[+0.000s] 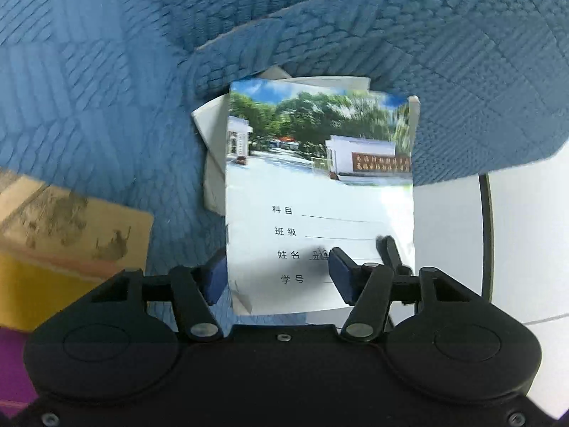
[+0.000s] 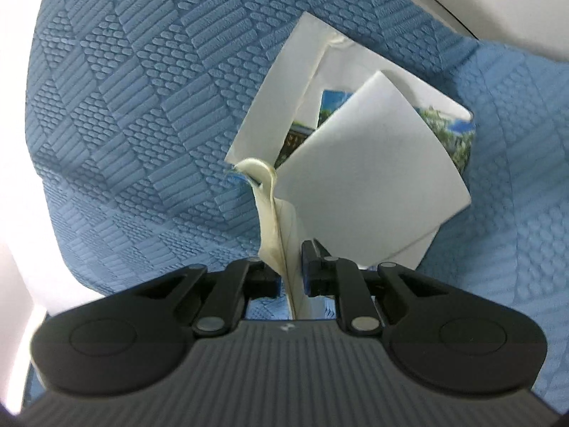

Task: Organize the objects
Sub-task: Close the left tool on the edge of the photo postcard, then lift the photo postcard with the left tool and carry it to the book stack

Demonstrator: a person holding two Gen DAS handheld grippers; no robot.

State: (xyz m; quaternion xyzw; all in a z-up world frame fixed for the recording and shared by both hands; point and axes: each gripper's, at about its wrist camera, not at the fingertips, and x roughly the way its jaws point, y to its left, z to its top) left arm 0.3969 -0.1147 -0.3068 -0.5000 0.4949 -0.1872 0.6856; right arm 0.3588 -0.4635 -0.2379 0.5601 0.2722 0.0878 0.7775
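A notebook (image 1: 320, 195) with a photo of trees and a gate on its cover, and printed lines below, lies tilted on blue quilted cloth (image 1: 106, 89). White booklets (image 1: 213, 131) stick out under it. My left gripper (image 1: 279, 275) is open. One blue pad sits at the cover's left edge and the other over its lower part, neither pressing. A black finger (image 1: 391, 254) of my right gripper reaches the notebook's lower right. In the right wrist view my right gripper (image 2: 290, 274) is shut on the notebook's cream page edge (image 2: 274, 213). White sheets (image 2: 373, 170) fan out beyond it.
A fold of the blue quilt (image 1: 391, 35) rises behind the papers. A worn cardboard and yellow box (image 1: 71, 235) sits at the left, with something purple (image 1: 14, 363) below it. A white surface (image 1: 526, 231) with a dark curved line (image 1: 485, 231) lies on the right.
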